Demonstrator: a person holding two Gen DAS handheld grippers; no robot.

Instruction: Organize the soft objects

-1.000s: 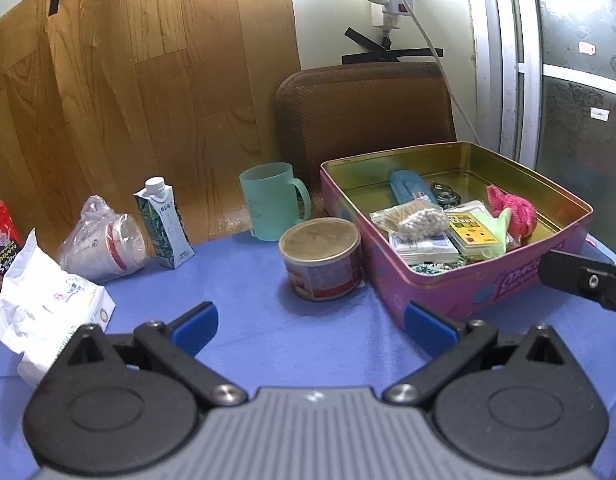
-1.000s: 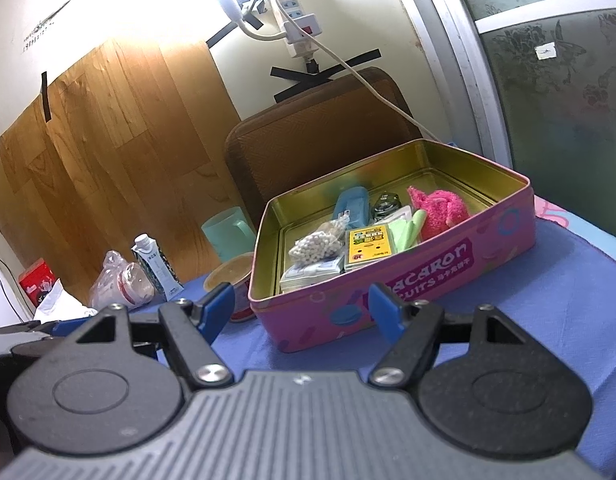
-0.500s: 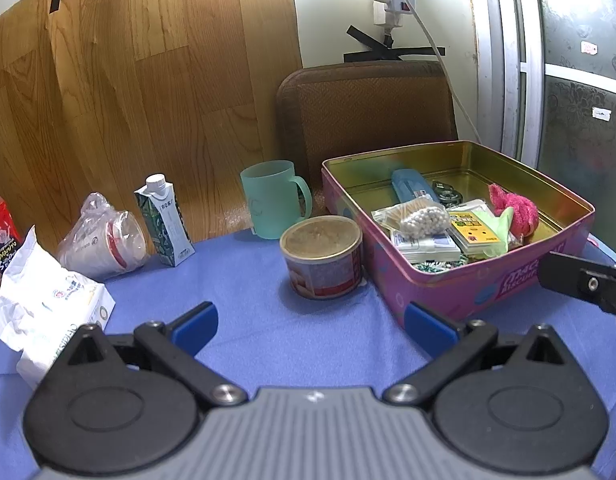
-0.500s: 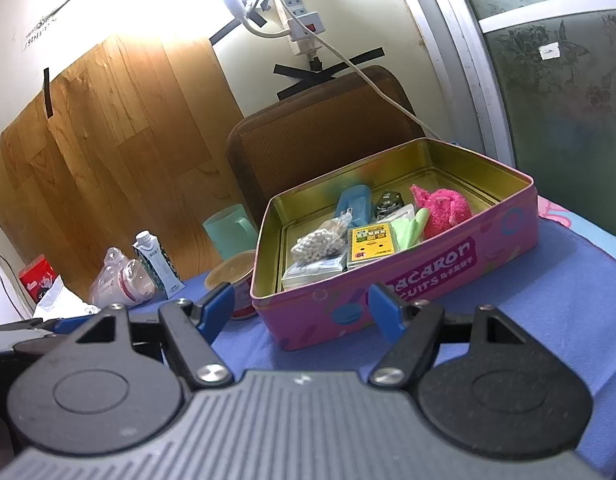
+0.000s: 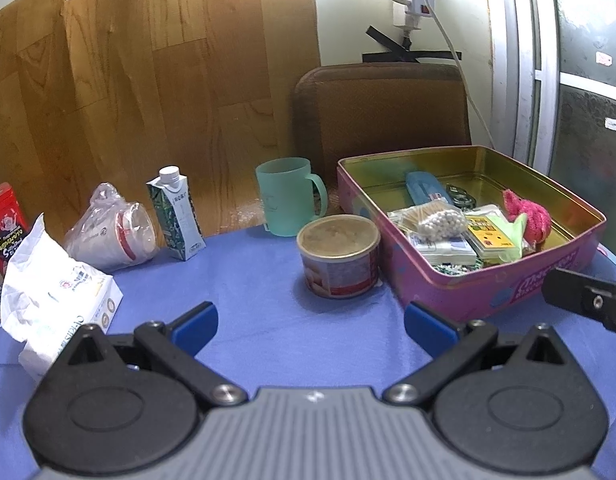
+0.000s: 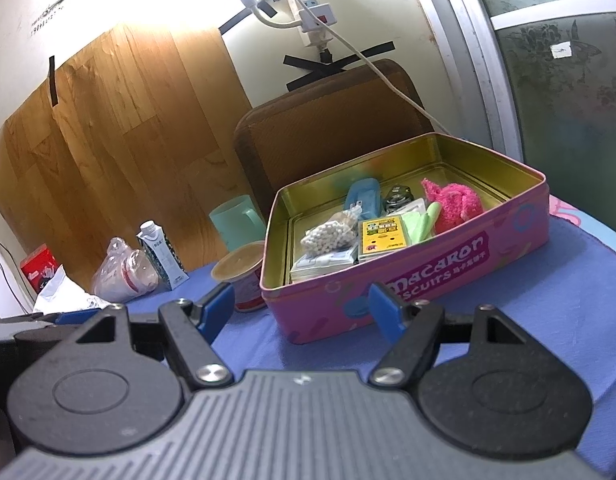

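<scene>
Pink tin with fluffy pink toy, cotton swabs; both grippers' fingers wide, empty

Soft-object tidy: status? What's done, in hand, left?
Done: the pink tin already holds a fluffy pink item, a cotton swab bag and small packets. In hand: nothing; the left hand-held gripper and right hand-held gripper are both open and empty over the blue cloth. Left: the white tissue pack and bagged cups sit outside the tin.
</scene>
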